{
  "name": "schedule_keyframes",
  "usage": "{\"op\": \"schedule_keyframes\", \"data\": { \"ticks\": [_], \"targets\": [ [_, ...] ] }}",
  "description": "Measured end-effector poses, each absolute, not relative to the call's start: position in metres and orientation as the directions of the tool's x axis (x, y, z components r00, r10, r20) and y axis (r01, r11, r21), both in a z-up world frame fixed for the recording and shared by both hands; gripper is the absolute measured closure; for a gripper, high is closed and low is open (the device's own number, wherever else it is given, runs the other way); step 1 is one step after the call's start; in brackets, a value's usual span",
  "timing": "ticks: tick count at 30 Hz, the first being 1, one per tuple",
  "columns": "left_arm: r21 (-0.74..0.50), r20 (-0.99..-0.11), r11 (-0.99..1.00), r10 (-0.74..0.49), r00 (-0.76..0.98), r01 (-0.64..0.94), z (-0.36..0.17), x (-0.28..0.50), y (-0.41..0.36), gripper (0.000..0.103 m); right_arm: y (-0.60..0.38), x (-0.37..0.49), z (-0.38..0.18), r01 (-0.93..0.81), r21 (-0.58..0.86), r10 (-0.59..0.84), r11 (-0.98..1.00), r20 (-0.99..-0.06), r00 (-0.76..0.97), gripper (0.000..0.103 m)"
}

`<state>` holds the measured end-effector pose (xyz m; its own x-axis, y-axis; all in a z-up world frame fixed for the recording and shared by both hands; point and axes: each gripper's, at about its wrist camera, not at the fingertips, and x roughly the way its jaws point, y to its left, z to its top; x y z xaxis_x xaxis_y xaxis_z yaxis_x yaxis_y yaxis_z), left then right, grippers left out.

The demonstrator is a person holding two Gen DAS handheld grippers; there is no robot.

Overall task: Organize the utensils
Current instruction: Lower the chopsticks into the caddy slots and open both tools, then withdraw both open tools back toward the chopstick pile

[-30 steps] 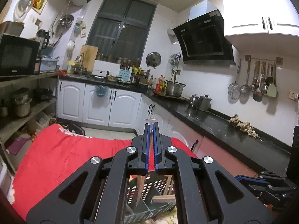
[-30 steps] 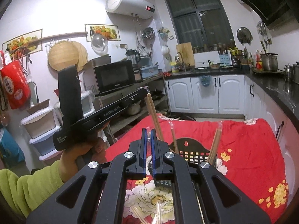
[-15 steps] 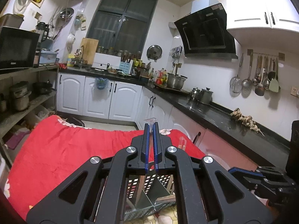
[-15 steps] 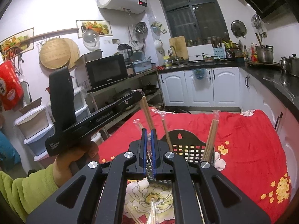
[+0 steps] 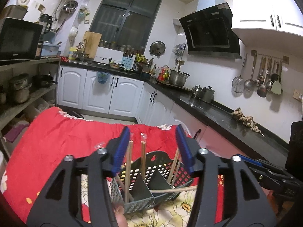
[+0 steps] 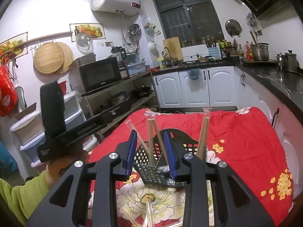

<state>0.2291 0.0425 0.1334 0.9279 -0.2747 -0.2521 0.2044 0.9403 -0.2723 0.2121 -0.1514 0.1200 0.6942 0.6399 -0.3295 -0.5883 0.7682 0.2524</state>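
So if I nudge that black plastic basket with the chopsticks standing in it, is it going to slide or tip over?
Probably slides: the basket is thin perforated plastic, so likely light, and it sits on soft red cloth that may bunch. It could also tip, since the wrapped chopsticks stand well above its rim and lean outward. Push low on the wall, I'd guess.

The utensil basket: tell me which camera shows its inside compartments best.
The left wrist view. It looks down into the basket, so the dividers and the chopsticks standing in separate sections show. The right wrist view catches the basket lower and side-on, its interior mostly hidden behind the mesh wall and the right gripper.
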Motion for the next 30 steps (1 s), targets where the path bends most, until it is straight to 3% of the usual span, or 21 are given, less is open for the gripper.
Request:
{"op": "schedule_keyframes", "data": {
  "ticks": [5, 15, 30],
  "targets": [
    [-0.282, -0.259, 0.939, -0.272, 0.927, 0.197, 0.131, 0.219, 0.046, 0.040, -0.155, 0.204, 0.119, -0.584, 0.241, 0.632, 0.775, -0.326, 0.703, 0.062],
    [-0.300, -0.277, 0.937, -0.267, 0.923, 0.181, 0.119, 0.197, 0.051, 0.010, -0.158, 0.192, 0.115, -0.578, 0.216, 0.616, 0.787, -0.331, 0.715, 0.054],
    [-0.334, -0.290, 0.930, -0.253, 0.923, 0.151, 0.103, 0.170, 0.063, 0.010, -0.163, 0.166, 0.104, -0.585, 0.188, 0.611, 0.789, -0.341, 0.715, 0.051]
  ]
}}
